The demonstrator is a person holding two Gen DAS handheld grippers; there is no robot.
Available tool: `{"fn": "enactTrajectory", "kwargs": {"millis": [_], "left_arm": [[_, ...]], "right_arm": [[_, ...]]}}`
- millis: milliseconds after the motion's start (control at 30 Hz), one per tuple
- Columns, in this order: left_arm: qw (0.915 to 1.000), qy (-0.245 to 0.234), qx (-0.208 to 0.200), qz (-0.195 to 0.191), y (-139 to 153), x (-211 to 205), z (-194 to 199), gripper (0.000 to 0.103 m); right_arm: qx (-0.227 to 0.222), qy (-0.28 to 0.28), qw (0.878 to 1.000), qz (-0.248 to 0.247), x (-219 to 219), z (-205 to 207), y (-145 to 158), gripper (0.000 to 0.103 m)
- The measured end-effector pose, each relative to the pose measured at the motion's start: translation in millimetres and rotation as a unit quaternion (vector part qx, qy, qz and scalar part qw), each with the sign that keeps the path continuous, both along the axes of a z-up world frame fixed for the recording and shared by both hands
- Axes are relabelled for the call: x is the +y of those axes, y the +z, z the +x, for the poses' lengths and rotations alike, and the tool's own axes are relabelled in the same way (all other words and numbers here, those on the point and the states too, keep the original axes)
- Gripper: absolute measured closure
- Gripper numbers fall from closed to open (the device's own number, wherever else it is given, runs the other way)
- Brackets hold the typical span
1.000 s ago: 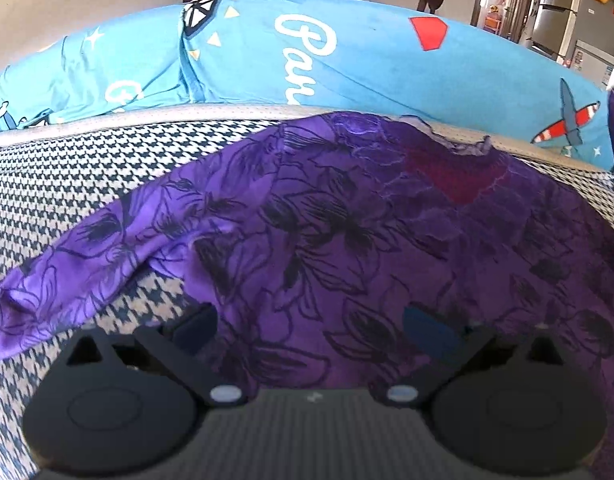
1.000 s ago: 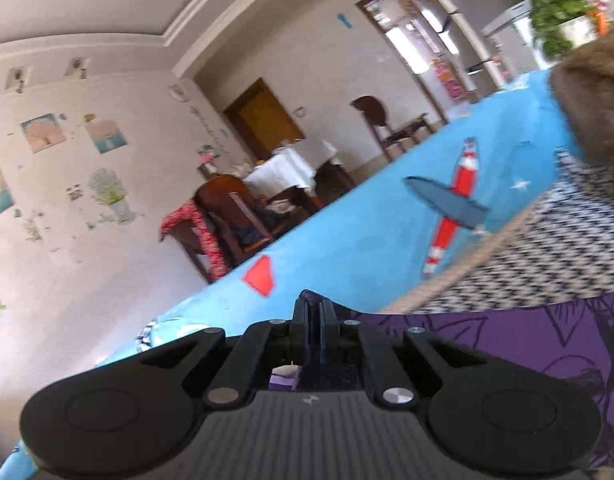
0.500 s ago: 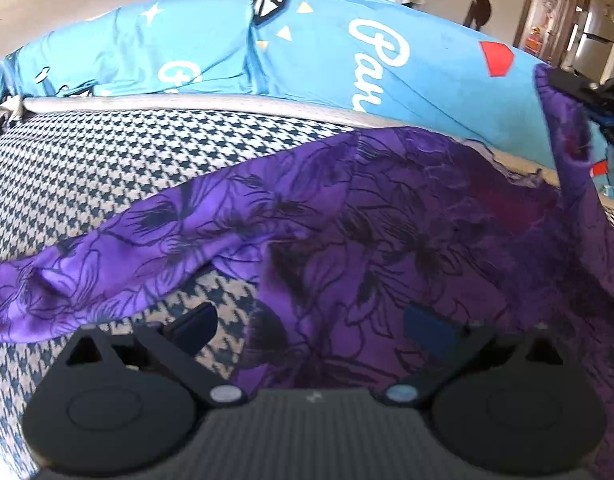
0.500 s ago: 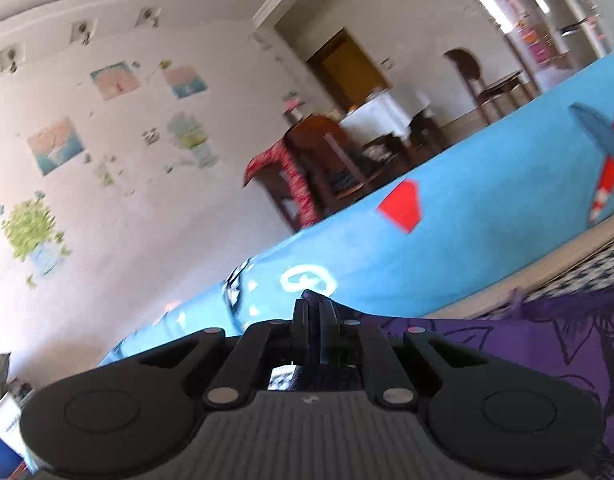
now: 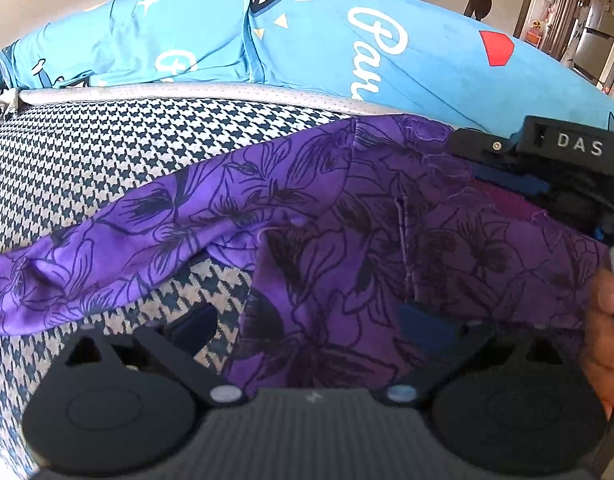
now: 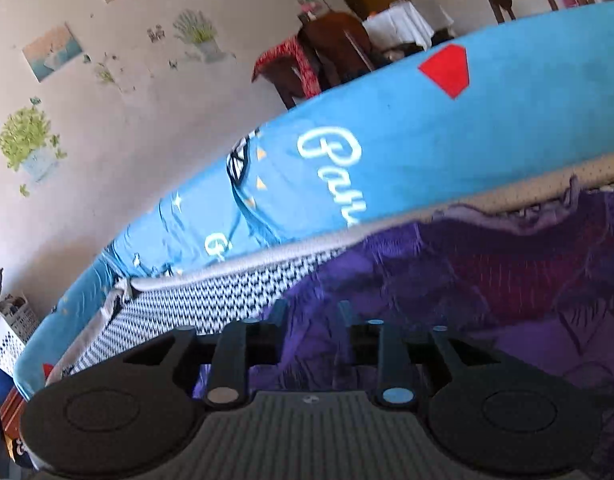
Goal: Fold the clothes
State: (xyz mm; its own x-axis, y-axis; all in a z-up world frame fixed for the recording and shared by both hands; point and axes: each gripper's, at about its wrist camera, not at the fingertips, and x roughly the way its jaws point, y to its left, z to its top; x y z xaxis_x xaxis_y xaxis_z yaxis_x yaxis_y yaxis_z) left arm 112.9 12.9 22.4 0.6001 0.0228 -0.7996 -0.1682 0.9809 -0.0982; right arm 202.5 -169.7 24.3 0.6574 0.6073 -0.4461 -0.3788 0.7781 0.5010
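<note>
One purple floral garment [image 5: 347, 216] lies spread on the houndstooth cushion [image 5: 107, 152], its far edge near the one blue printed cover [image 5: 307, 40] behind. Two grippers work it. The left gripper [image 5: 307, 320] has its jaws wide apart over the cloth. The right gripper [image 6: 311, 312] is opening, cloth beneath, pads clear. One hand [image 5: 605, 336] shows beside the garment.

Surface: houndstooth cushion [image 5: 107, 168] with pale piping.
Behind: blue printed cover [image 5: 327, 48].
Wall: nature stickers [image 6: 27, 140].
Far: wooden chair [image 6: 335, 52].
</note>
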Motion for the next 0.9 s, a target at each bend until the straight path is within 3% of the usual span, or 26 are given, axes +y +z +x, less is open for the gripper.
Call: {"fn": "enactTrajectory", "kwargs": {"millis": [367,900], "left_arm": [[0.9999,-0.011,-0.012,0.005,-3,-15,3,0.000],[0.9976,-0.051,-0.032,0.036,-10,-67,19,0.000]], "right_arm": [[-0.007,-0.013,1.000,-0.016,-26,-13,10,0.070],[-0.012,-0.077,0.996,-0.051,-121,-29,24,0.068]]}}
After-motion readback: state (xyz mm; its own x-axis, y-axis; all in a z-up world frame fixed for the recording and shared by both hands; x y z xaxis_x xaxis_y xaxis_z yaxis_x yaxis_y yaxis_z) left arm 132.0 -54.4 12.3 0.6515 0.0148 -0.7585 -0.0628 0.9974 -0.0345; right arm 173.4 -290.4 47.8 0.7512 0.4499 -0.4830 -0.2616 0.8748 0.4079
